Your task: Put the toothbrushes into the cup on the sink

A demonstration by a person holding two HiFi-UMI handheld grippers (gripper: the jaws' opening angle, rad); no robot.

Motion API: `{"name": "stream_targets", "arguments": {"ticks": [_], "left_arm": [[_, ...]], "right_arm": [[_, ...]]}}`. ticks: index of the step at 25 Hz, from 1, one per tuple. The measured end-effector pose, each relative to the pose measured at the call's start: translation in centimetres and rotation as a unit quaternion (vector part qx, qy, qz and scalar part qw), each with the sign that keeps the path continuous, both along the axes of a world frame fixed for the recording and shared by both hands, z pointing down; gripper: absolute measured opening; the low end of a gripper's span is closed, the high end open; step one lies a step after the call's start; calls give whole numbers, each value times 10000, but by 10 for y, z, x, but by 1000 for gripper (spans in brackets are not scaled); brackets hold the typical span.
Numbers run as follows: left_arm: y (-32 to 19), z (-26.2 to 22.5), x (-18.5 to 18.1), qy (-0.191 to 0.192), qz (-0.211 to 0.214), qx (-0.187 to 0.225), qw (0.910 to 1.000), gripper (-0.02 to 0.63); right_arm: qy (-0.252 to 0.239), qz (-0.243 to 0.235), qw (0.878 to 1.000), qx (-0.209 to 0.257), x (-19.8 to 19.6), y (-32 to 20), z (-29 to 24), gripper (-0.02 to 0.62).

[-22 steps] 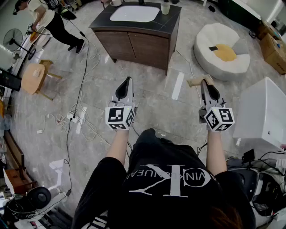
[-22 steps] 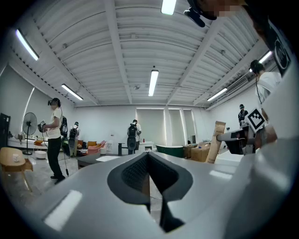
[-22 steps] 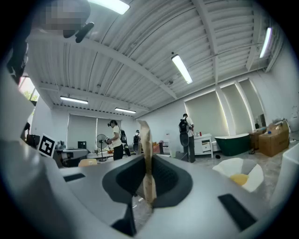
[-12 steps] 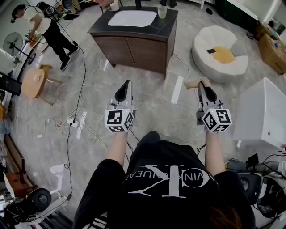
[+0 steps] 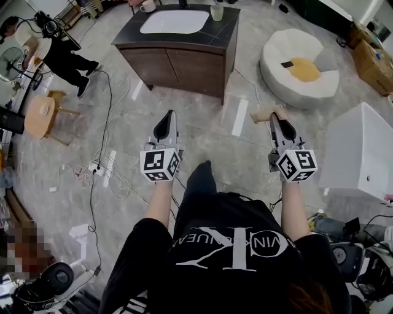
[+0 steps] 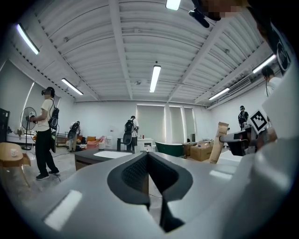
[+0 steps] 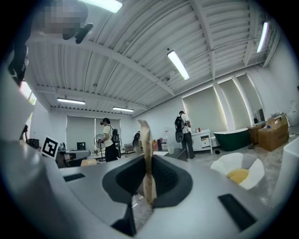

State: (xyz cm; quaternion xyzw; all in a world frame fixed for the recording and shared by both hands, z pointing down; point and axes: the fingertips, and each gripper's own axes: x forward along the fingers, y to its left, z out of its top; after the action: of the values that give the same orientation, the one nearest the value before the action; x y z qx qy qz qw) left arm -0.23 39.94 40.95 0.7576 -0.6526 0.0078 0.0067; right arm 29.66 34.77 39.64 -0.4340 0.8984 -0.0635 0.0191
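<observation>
A pale green cup (image 5: 217, 12) stands on the dark countertop of the sink vanity (image 5: 184, 55), beside its white basin (image 5: 174, 21), far ahead across the floor. My right gripper (image 5: 274, 118) is held level at waist height, shut on a thin tan toothbrush pack (image 5: 264, 114) that sticks out to the left of its tip. In the right gripper view the pack (image 7: 146, 154) stands edge-on between the pads of that gripper (image 7: 148, 161). My left gripper (image 5: 166, 116) is level too, shut with nothing in it (image 6: 147, 156). In the left gripper view the pack (image 6: 218, 142) shows at the right.
A white beanbag (image 5: 299, 64) lies right of the vanity and a large white tub (image 5: 359, 153) stands at the far right. Cables (image 5: 104, 165) run over the floor on the left, near a wooden stool (image 5: 43, 110). Another person (image 5: 55, 52) stands at the far left. A mug (image 5: 147, 6) sits on the counter.
The vanity and beanbag have slid up and left in the head view. The other person has moved further left. Both grippers keep their pose, the right still gripping the tan pack.
</observation>
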Motion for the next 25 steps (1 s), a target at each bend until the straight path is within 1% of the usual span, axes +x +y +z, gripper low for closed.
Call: {"name": "stream_targets", "arguments": {"ticks": [4,6,9,10,14,18,25], "left_arm": [[-41,9,-3,3,121,-98,9999,12],[-68,5,-3,38,144,-117,9998,12],[-103,3,-4,-71,380,-145,9991,12],[-112,5,-11,-102,415,-157,9990,12],[-149,9,-48,1,396,-182,9991,12],[-190,1,-62,-5,556,-146,9983,12],[-256,7,-85,13,835,-242,9962,12]], "right_arm": [[7,120,9999,-48,-1,-35,3,49],[12,142,9999,-76,-2,-60,0,49],[-4,213,9997,-89,-11,-91,-3,49],[-36,251,9996,-100,-18,-99,-1,49],[-72,337,9993,-121,-49,-130,2,49],[-87,429,9988,-200,-67,-165,3,49],[-106,662,9972,-316,-94,-216,9,49]]}}
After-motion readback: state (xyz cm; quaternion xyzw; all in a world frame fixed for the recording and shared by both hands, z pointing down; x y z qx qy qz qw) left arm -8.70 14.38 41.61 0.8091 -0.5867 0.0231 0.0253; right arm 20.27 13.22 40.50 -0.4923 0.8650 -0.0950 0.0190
